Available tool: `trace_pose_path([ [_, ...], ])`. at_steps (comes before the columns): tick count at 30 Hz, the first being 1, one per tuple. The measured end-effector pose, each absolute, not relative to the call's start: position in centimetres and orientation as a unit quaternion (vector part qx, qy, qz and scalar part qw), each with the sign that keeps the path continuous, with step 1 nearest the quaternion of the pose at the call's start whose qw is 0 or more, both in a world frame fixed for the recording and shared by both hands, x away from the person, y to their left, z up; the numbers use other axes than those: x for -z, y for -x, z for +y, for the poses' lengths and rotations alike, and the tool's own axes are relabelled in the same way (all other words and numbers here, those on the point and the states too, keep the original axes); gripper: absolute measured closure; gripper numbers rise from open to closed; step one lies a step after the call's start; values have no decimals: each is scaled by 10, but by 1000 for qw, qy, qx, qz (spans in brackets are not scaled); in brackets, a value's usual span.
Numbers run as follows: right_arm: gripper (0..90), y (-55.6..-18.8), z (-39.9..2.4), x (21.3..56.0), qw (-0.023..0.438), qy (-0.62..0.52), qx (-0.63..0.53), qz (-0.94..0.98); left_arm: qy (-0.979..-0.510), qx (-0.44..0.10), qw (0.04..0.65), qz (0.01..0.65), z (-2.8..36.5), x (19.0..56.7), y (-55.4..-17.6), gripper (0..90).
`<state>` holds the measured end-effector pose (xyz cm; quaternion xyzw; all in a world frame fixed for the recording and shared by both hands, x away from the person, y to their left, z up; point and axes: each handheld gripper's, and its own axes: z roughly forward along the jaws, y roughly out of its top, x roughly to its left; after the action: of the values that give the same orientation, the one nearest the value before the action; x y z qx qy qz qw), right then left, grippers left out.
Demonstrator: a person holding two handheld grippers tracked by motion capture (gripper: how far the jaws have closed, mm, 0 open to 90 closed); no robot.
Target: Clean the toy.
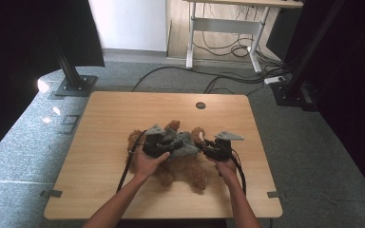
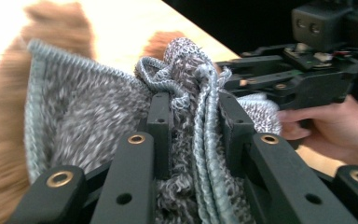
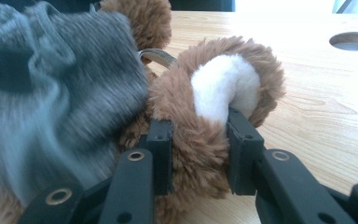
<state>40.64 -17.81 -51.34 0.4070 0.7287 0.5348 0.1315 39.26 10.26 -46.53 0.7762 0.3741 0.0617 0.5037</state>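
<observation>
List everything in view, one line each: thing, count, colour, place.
plush toy: one, brown with a white-lined ear, lying mid-table.
knitted garment: one, grey, bunched over the toy.
table: one, light wood, round hole near the far edge.
desk: one, white legs, beyond the table.
cables: several, black, on the grey floor behind.
stands: two, black, at the far corners.
left tool: one, black, shut on the garment's bunched edge.
right tool: one, black, shut on the toy's ear.
hands: two, holding the tools.
</observation>
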Motion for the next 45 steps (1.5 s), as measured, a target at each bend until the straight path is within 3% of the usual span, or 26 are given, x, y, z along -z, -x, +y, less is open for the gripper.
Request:
trace_pose_path([
  [7, 670, -406, -178, 514, 121, -402, -542, 728, -766, -62, 495, 406, 146, 471, -396, 703],
  [13, 673, -403, -174, 514, 115, -396, -542, 732, -783, -76, 503, 358, 147, 470, -369, 703],
  [19, 679, -403, -173, 517, 113, -404, -547, 725, -795, -50, 527, 295, 110, 459, -352, 702],
  [23, 679, -403, -173, 517, 114, -405, -547, 724, -822, -56, 491, 284, 66, 470, -358, 701],
  [26, 679, -403, -175, 518, 118, -407, -543, 725, -825, -71, 483, 284, 58, 476, -360, 703],
  [37, 679, -403, -176, 521, 99, -397, -550, 728, -810, -64, 503, 294, 111, 489, -341, 708],
  [45, 684, -405, -179, 524, 96, -393, -564, 720, -781, -53, 528, 329, 152, 473, -351, 703],
])
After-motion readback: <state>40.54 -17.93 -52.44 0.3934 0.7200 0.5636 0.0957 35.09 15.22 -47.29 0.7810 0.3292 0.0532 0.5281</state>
